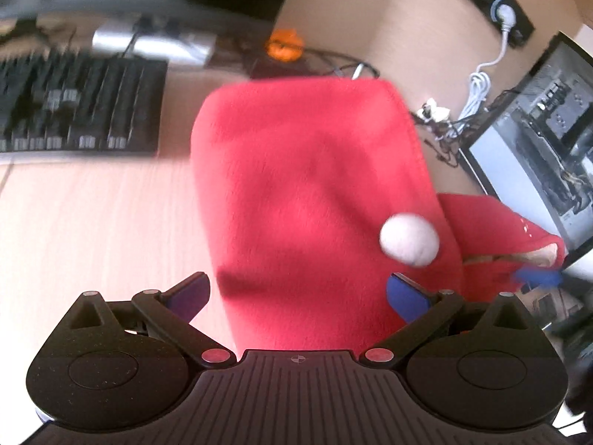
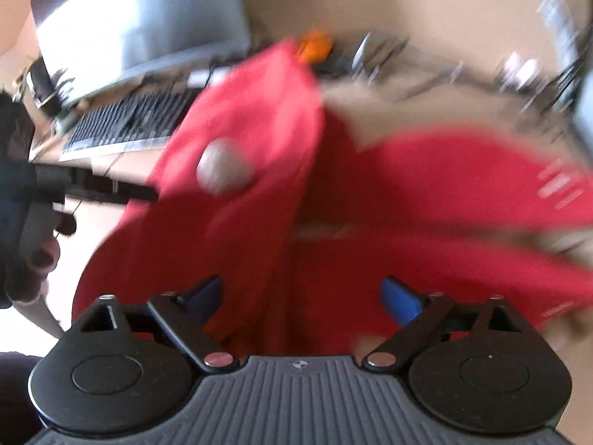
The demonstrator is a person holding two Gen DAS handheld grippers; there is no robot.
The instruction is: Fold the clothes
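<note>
Both hand-held grippers, left gripper (image 1: 298, 298) and right gripper (image 2: 302, 296), splay their jaws wide around a red fleece garment (image 1: 307, 193), apparently draped over the desk (image 1: 92, 222) for folding.

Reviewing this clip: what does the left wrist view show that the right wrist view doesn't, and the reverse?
Left wrist only: a white plug and cable on the wall, and a dark screen at right. Right wrist only: a hand gripping a black tool at left, and a tilted grey monitor. Both: the red garment with its white pompom, a black keyboard, an orange object, and open jaws.
</note>
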